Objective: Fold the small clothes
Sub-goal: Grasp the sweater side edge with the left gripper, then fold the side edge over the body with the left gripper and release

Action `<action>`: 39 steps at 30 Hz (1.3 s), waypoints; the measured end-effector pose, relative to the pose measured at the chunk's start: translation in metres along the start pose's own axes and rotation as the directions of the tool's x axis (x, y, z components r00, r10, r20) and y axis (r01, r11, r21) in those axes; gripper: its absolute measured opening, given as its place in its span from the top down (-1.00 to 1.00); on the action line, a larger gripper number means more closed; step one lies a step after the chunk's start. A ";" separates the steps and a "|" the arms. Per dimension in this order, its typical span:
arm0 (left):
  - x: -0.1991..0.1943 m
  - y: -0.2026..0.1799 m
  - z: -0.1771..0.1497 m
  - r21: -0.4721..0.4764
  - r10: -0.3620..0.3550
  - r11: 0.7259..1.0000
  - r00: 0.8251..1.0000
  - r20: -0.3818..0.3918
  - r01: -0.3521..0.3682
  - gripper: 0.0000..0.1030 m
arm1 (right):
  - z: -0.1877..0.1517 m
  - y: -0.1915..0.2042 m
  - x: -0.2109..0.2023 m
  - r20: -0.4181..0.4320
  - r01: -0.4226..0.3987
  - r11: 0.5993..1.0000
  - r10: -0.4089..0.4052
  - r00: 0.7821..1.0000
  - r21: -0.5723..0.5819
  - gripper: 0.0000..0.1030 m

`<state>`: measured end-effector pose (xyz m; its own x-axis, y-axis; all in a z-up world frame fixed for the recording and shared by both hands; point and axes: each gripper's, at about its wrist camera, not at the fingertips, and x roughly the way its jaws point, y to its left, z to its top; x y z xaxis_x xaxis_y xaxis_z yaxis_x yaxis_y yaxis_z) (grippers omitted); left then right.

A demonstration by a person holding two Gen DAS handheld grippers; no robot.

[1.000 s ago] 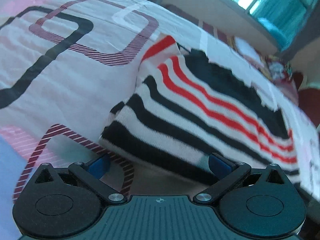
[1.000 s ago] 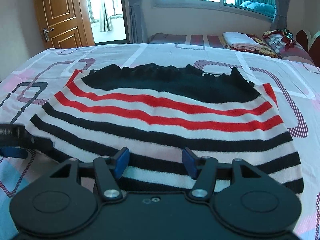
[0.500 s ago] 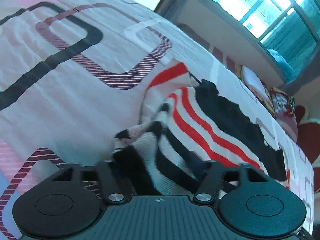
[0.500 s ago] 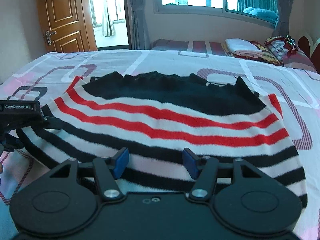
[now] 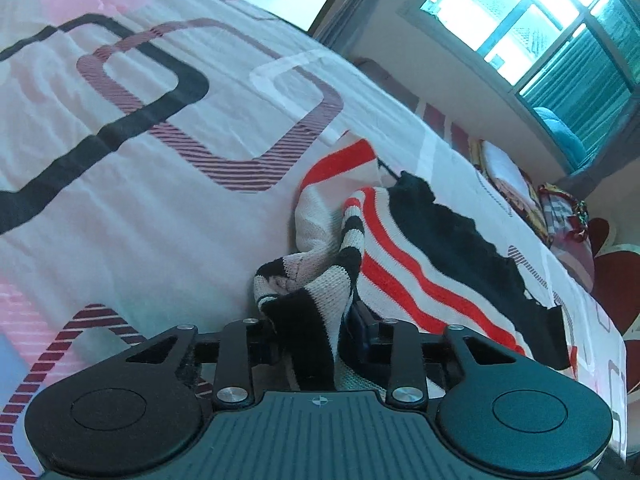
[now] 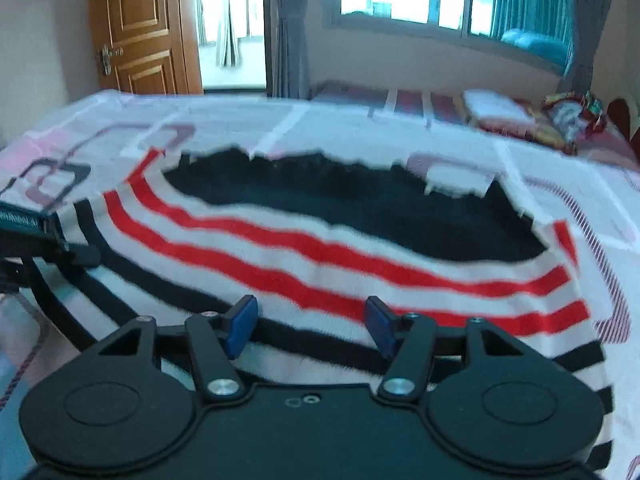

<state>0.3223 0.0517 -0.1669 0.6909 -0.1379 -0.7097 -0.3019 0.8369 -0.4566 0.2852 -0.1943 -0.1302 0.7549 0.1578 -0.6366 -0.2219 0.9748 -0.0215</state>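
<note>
Right tongs [image 6: 307,326] hover with jaws apart over the striped sweater [image 6: 320,248] on the bed [image 6: 360,128].

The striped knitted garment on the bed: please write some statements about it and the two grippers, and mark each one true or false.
1. The striped knitted garment has red, black and white stripes. True.
2. The left gripper has a bunched corner of the garment between its jaws. True; the jaws are closing on it.
3. The right gripper is clamped on the garment. False; its blue pads stand apart above the cloth.
4. The garment lies on a plain green bedsheet. False; the patterned pink and white bedsheet has rounded squares.
5. The brown wooden door stands behind the bed. True.
</note>
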 end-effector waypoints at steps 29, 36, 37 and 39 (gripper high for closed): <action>-0.009 -0.157 -0.069 0.452 -0.276 0.824 0.939 -0.207 0.342 0.70 | -0.022 -0.072 -0.039 0.011 -0.010 0.985 0.008 1.000 0.172 -0.18; -0.046 -0.163 -0.058 0.554 -0.233 0.784 0.960 -0.158 0.282 0.48 | -0.032 -0.093 -0.046 0.004 -0.017 0.963 0.016 1.000 0.268 -0.19; -0.051 -0.160 -0.053 0.535 -0.237 0.796 0.959 -0.155 0.283 0.32 | -0.031 -0.092 -0.046 0.005 -0.022 0.962 0.021 1.000 0.273 -0.19; -0.062 -0.151 -0.042 0.507 -0.262 0.811 0.957 -0.129 0.290 -0.61 | -0.029 -0.093 -0.046 0.010 -0.029 0.962 0.028 1.000 0.273 -0.19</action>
<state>0.2970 -0.0888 -0.0763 0.6554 -0.4192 -0.6283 0.2890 0.9077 -0.3042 0.2532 -0.2966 -0.1211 0.7547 0.1863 -0.6290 -0.0670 0.9757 0.2086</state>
